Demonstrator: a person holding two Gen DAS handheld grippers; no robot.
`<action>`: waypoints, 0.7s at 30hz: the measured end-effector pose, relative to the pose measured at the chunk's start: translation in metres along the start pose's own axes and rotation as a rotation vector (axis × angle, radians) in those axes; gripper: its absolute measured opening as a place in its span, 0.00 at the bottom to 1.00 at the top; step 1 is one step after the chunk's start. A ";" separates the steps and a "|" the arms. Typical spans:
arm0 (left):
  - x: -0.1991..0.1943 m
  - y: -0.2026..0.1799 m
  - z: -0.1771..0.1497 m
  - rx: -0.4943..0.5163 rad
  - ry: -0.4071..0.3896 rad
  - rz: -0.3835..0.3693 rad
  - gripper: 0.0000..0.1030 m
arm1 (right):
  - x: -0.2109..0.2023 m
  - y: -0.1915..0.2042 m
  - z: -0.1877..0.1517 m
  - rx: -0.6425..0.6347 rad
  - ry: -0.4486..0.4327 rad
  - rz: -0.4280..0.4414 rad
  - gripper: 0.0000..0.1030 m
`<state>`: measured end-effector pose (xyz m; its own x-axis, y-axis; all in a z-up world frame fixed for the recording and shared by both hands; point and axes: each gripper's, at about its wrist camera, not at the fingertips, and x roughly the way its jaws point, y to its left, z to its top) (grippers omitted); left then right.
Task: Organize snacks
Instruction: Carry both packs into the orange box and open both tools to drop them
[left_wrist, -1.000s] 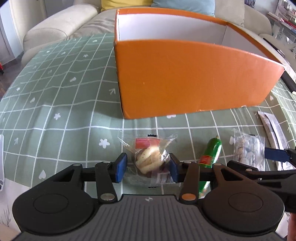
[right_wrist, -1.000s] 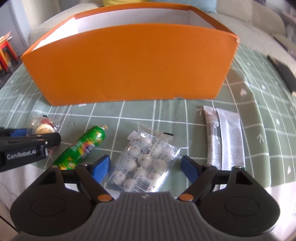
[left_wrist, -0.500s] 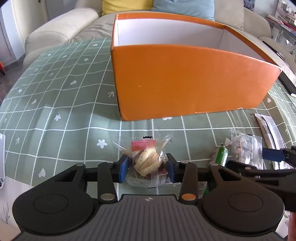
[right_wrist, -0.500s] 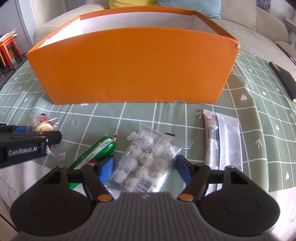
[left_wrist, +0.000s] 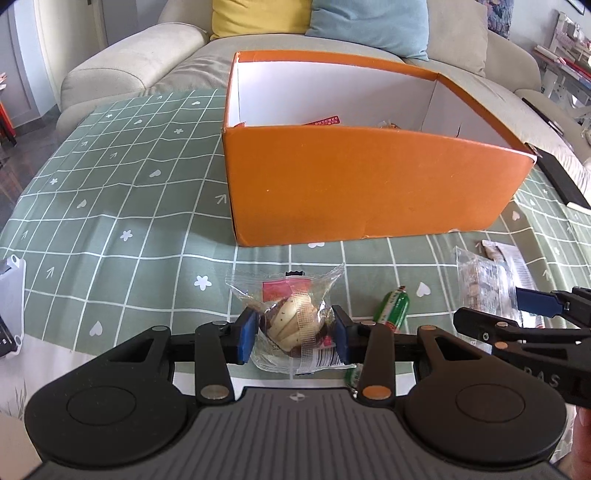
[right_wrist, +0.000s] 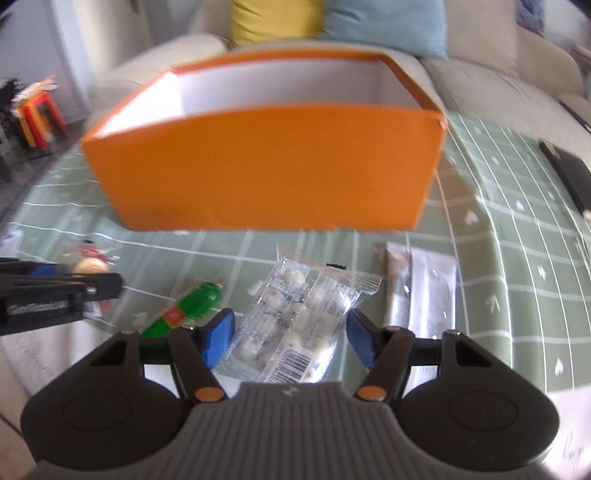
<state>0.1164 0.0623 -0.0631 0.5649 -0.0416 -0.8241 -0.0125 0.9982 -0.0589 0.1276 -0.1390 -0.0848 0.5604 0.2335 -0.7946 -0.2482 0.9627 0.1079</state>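
My left gripper (left_wrist: 293, 336) is shut on a clear-wrapped cake snack (left_wrist: 291, 325) and holds it above the green checked tablecloth, in front of the orange box (left_wrist: 369, 184). My right gripper (right_wrist: 290, 341) is shut on a clear bag of round white candies (right_wrist: 299, 317), lifted off the cloth. A green tube snack (left_wrist: 393, 306) lies on the cloth between the two grippers; it also shows in the right wrist view (right_wrist: 192, 306). The box (right_wrist: 266, 170) stands straight ahead, with some wrappers inside it (left_wrist: 325, 121).
Two grey flat sachets (right_wrist: 417, 288) lie on the cloth right of the candy bag. A black flat object (left_wrist: 561, 181) lies at the far right table edge. A white device (left_wrist: 9, 291) sits at the left edge. A sofa with cushions stands behind the table.
Both grippers closed on their snacks and rose: the left on the cake, the right on the candy bag. The box interior now shows from higher up.
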 end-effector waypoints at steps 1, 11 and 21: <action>-0.002 -0.001 0.000 -0.004 -0.002 -0.002 0.45 | -0.004 0.001 0.001 -0.014 -0.012 0.007 0.62; -0.031 -0.018 0.024 0.018 -0.083 -0.038 0.45 | -0.042 -0.009 0.026 -0.030 -0.111 0.059 0.62; -0.042 -0.033 0.068 0.046 -0.178 -0.057 0.45 | -0.062 -0.021 0.075 -0.061 -0.204 0.060 0.61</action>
<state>0.1490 0.0338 0.0119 0.7005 -0.0940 -0.7074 0.0592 0.9955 -0.0737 0.1576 -0.1636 0.0074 0.6900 0.3186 -0.6499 -0.3298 0.9377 0.1095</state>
